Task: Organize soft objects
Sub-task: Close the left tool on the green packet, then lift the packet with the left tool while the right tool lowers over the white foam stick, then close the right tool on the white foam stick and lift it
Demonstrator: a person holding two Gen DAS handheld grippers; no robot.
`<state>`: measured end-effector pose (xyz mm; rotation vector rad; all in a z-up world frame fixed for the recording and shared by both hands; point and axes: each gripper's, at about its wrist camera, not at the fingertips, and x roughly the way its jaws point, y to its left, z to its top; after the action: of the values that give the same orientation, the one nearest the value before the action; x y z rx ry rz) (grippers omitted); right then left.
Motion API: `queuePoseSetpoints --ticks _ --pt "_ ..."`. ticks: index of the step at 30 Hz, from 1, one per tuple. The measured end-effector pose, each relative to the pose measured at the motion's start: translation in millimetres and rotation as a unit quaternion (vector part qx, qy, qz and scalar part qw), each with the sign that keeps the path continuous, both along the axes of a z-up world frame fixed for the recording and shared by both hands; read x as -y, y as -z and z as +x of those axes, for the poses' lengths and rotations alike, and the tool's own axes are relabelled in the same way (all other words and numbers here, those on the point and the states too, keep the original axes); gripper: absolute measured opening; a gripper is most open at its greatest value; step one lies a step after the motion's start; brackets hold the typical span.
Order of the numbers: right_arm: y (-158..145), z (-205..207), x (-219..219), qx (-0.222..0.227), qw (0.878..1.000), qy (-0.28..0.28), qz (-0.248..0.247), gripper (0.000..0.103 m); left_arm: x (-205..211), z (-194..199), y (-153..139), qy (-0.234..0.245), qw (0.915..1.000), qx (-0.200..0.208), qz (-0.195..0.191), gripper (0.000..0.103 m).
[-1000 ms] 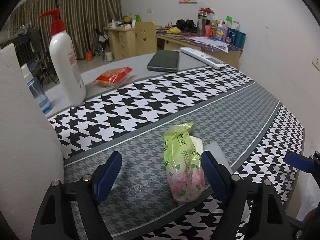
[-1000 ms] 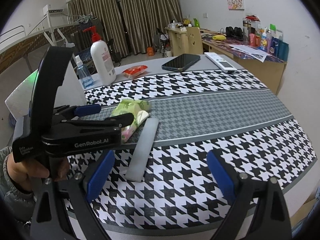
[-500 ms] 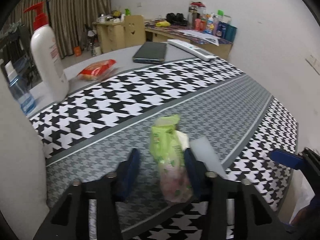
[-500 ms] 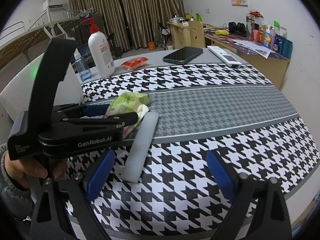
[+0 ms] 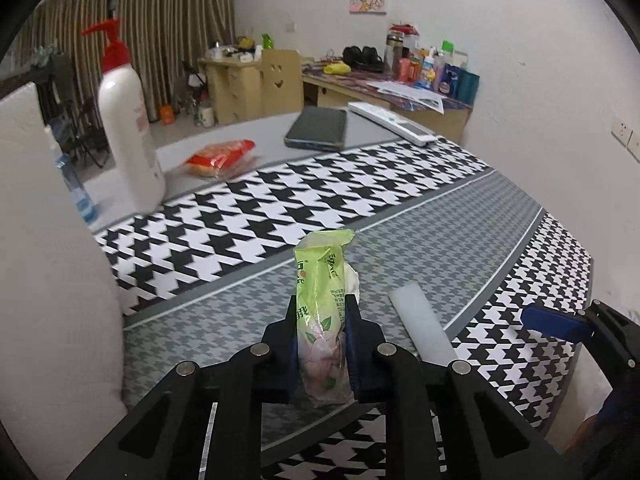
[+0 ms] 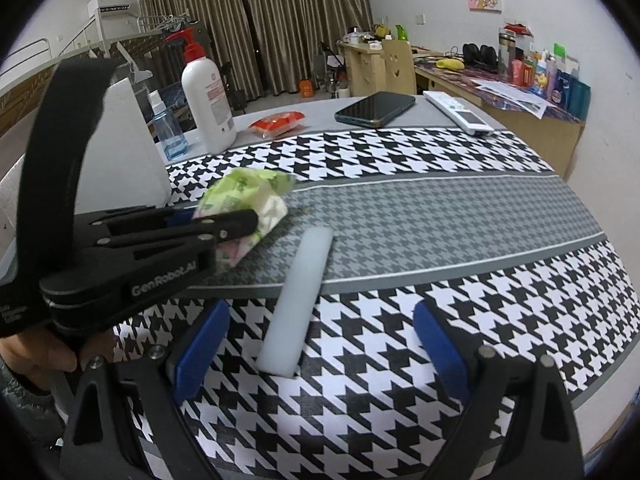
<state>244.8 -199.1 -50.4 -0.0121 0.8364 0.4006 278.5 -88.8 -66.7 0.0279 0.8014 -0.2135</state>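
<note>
The left gripper [image 5: 321,340] is clenched on one green tissue pack [image 5: 322,312], crinkly plastic with pink flowers, long axis pointing away along the fingers, over the grey band of the patterned table [image 6: 440,220]. The right gripper [image 6: 320,350] is spread wide, holding nothing. One white foam strip [image 6: 298,300] lies lengthwise just beside the pack. Beyond stand one lotion bottle [image 6: 208,100], one red snack packet [image 6: 276,122], one phone [image 6: 376,108] and one remote [image 6: 458,112].

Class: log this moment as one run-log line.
left gripper: shut on green tissue pack | right gripper: open above white foam strip
</note>
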Motion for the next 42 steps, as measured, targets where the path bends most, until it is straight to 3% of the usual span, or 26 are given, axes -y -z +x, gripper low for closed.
queuePoseSetpoints --ticks 9,23,42 --pt "1.8 2.5 -15.5 0.006 1.0 -0.002 -0.025 0.094 -7.3 -5.0 2.9 -0.015 0.9999 0.002 0.007 0.02" --pt "11.3 9.0 -27.5 -0.011 0.998 0.008 -0.057 0.063 -13.5 -5.2 3.1 -0.037 0.9992 0.007 0.017 0.02" --pt "12.3 5.4 -30.2 -0.013 0.997 0.031 -0.07 0.049 -10.0 -14.5 -1.2 -0.036 0.9986 0.029 0.027 0.02"
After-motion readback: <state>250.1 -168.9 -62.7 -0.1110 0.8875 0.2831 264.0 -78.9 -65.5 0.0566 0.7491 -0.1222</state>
